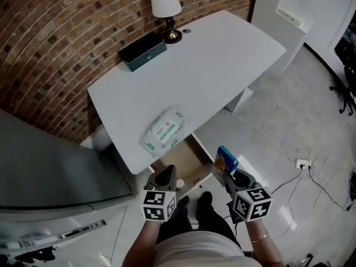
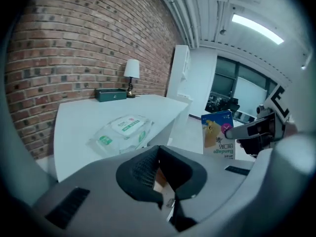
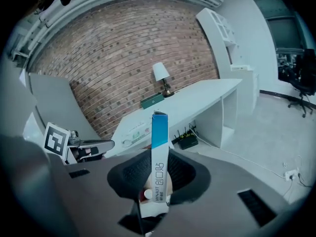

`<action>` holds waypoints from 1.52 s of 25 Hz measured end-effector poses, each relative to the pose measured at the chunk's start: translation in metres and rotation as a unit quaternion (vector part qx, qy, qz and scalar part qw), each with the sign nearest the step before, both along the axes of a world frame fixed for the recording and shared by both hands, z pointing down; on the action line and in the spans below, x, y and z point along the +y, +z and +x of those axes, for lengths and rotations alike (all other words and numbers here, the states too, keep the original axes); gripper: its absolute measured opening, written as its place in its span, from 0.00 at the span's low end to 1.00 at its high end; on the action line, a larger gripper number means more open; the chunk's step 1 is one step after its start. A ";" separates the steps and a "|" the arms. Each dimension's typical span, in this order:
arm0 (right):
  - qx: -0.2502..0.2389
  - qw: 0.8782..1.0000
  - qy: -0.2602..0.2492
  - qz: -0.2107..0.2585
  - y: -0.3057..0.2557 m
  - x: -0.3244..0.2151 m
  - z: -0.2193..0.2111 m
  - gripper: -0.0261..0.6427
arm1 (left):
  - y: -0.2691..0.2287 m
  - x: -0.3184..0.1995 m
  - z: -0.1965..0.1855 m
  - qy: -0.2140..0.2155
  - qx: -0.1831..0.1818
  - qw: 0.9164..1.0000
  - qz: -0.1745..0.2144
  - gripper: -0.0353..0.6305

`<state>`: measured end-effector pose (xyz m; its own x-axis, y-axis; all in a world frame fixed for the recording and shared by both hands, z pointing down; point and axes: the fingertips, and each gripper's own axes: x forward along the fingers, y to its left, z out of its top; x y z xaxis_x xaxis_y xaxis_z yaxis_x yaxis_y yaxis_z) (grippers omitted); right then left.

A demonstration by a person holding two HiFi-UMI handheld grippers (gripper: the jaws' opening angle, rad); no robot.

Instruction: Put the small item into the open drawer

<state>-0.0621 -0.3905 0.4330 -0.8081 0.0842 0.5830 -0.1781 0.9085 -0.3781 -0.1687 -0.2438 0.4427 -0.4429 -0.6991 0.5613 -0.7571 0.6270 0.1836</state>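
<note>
1. Starting at the left of the head view, a grey panel (image 1: 50, 160) was seen beside the brick wall (image 1: 55, 32).
2. A white desk (image 1: 211, 65) was placed against this wall. A green box (image 1: 142, 51) and a lamp (image 1: 166, 4) were set at its far edge, close to each other, and a pack of wipes (image 1: 165, 129) was laid near its front edge.
3. The left gripper (image 1: 165, 174) was held low, in front of the desk. In the left gripper view its jaws (image 2: 158, 157) were seen closed together at the tips, with nothing caught between them.
4. The open drawer (image 1: 181, 160) was pulled out under the desk, between the two grippers.
5. The right gripper (image 1: 231, 177) was closed on the small blue bandage box (image 1: 226, 159). The box (image 3: 159, 152) was gripped at its lower part and held upright in the air, just to the right of the drawer, not inside it.
6. A power strip (image 1: 302, 163) with cables was seen on the floor further right.
</note>
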 end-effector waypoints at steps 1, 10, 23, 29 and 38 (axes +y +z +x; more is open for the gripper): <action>0.003 1.000 -0.018 -0.002 0.005 0.004 -0.007 0.18 | 0.003 0.008 -0.001 -0.019 0.001 1.000 -0.003 0.09; 0.039 0.986 -0.165 0.000 0.049 0.068 -0.047 0.18 | 0.017 0.095 0.010 -0.161 0.002 0.987 -0.007 0.09; 0.112 0.957 -0.261 0.060 0.161 0.173 -0.083 0.18 | 0.077 0.230 0.044 -0.267 0.031 0.963 -0.012 0.09; 0.146 0.949 -0.267 0.087 0.212 0.194 -0.095 0.18 | 0.105 0.260 0.043 -0.287 0.047 0.957 -0.011 0.09; 0.195 0.929 -0.286 0.130 0.276 0.218 -0.110 0.18 | 0.144 0.288 0.041 -0.313 0.070 0.947 -0.014 0.09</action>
